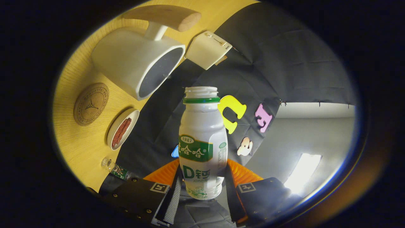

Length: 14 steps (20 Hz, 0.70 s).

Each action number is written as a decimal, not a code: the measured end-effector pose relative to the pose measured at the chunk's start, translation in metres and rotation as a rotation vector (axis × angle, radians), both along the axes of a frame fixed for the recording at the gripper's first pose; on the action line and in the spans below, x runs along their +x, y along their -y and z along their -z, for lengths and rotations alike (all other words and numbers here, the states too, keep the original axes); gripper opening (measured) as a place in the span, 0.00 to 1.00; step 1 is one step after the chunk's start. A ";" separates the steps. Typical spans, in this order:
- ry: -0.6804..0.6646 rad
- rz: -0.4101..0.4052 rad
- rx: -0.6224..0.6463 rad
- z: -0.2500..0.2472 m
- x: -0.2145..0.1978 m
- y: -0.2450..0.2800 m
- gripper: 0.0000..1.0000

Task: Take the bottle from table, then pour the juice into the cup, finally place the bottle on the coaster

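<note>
A white juice bottle [202,142] with a green label and a green neck ring, its cap off, is held between my fingers, and my gripper [202,187] is shut on its lower body. The view is rolled, so the bottle lies about level with the wooden table [79,148]. A white cup [133,63] with a wooden handle [164,17] stands on the table, its opening beyond and beside the bottle's mouth. No juice stream shows. The round wooden coaster [91,104] lies on the table next to the cup.
A small white dish [122,129] with red strips sits near the coaster. A small clear bottle [114,168] lies near the table's edge by my finger. A white box [207,49] stands behind the cup against the dark cloth wall.
</note>
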State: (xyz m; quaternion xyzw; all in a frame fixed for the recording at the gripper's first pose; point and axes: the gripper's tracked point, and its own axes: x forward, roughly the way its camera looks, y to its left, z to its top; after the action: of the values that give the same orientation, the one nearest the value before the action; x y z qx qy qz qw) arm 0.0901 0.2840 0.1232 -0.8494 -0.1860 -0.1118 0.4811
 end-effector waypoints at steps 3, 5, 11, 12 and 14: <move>-0.065 -0.004 0.125 0.009 0.007 0.012 0.64; -0.153 -0.013 0.269 0.018 0.013 0.018 0.64; -0.364 -0.057 0.693 0.034 0.024 0.032 0.64; -0.391 -0.067 0.753 0.037 0.024 0.035 0.64; -0.451 -0.080 0.869 0.042 0.023 0.037 0.64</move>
State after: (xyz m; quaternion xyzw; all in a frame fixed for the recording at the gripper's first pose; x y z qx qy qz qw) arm 0.1128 0.2471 0.0812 -0.5651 -0.0458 0.0265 0.8233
